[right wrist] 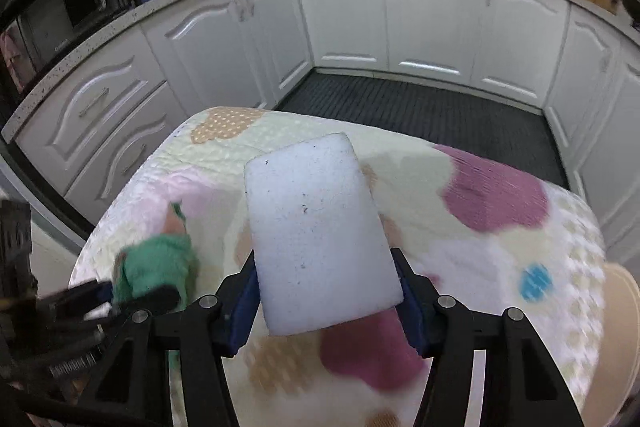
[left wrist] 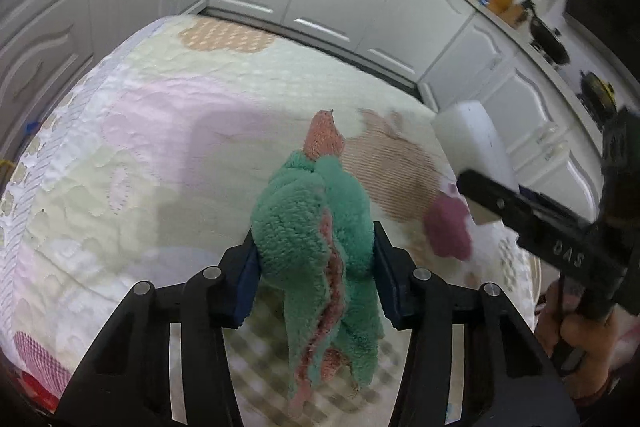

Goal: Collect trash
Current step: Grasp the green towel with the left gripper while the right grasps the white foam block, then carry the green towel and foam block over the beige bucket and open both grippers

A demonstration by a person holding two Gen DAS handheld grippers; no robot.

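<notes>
Over tablecloth (right wrist: pixel 500 259): L tongs (left wrist: pixel 316 263) grip cloth (left wrist: pixel 316 227), R tongs (right wrist: pixel 324 299) grip sponge (right wrist: pixel 316 227).

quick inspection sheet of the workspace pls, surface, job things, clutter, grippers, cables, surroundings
surface: table under a pastel patterned cloth.
job's things: green and pink fuzzy cloth held above the table; white foam block held above the table.
clutter: nothing seen on the cloth; a beige object at the right edge, too cut off to identify.
grippers: left gripper shut on the fuzzy cloth; right gripper shut on the foam block.
cables: nothing seen.
surroundings: white kitchen cabinets, dark floor mat, microwave on the counter.
</notes>
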